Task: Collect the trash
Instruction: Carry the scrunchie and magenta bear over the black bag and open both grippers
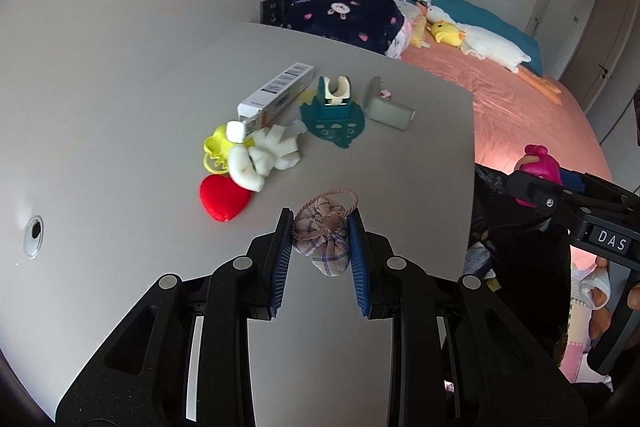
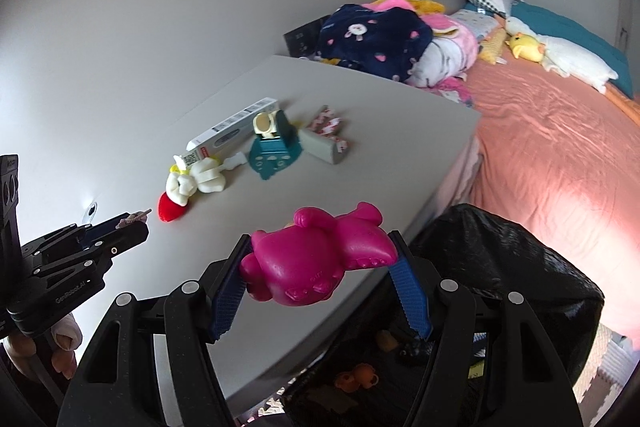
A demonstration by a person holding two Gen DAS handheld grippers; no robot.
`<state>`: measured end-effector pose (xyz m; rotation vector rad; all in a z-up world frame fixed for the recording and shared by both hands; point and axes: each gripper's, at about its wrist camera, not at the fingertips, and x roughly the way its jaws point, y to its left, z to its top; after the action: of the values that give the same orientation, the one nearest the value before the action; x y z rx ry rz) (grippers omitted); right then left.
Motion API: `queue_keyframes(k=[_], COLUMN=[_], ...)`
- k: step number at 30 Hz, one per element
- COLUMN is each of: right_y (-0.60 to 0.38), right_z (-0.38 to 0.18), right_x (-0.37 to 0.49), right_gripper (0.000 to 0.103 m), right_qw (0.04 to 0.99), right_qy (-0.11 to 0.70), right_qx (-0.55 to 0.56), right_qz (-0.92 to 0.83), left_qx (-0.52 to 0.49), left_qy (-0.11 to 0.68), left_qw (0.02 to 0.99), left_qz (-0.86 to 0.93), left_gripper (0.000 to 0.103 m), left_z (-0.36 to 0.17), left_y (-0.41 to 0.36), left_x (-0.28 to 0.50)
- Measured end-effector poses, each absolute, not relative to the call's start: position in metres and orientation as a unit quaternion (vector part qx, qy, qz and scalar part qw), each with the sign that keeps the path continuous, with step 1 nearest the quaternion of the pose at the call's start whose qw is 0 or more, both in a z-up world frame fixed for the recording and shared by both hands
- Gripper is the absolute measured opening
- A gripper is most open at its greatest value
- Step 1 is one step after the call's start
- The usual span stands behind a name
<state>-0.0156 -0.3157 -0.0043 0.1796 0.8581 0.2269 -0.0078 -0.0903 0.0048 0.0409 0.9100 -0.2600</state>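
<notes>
My left gripper (image 1: 320, 231) is shut on a small plaid cloth pouch (image 1: 322, 239) with a pink cord, just above the grey table (image 1: 360, 347). My right gripper (image 2: 320, 259) is shut on a magenta rubber toy (image 2: 316, 259) and holds it over the table's right edge, beside an open black trash bag (image 2: 500, 267). The right gripper with the toy (image 1: 536, 167) also shows in the left wrist view, and the left gripper (image 2: 132, 223) shows in the right wrist view. Several small items lie further out on the table.
On the table lie a red heart (image 1: 222, 197), a white plush piece (image 1: 264, 155), a yellow plastic toy (image 1: 216, 151), a long white box (image 1: 276, 91), a teal holder (image 1: 334, 119) and a grey case (image 1: 388, 109). A bed (image 1: 520, 99) with clothes and plush toys lies beyond.
</notes>
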Motion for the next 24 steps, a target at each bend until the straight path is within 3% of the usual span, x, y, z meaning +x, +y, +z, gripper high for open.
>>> queue_keyframes(k=[24], right_y=[-0.428], right_z=[-0.001], right_x=[-0.076], right_gripper=[0.068], right_qw=[0.911], right_qy=[0.386], right_qx=[0.145], right_qz=[-0.015], left_qx=[0.082], left_qy=[0.420], left_qw=[0.868], left_qz=[-0.251], left_gripper=[0.028], left_z=[0.013], left_y=[-0.211], left_x=[-0.017])
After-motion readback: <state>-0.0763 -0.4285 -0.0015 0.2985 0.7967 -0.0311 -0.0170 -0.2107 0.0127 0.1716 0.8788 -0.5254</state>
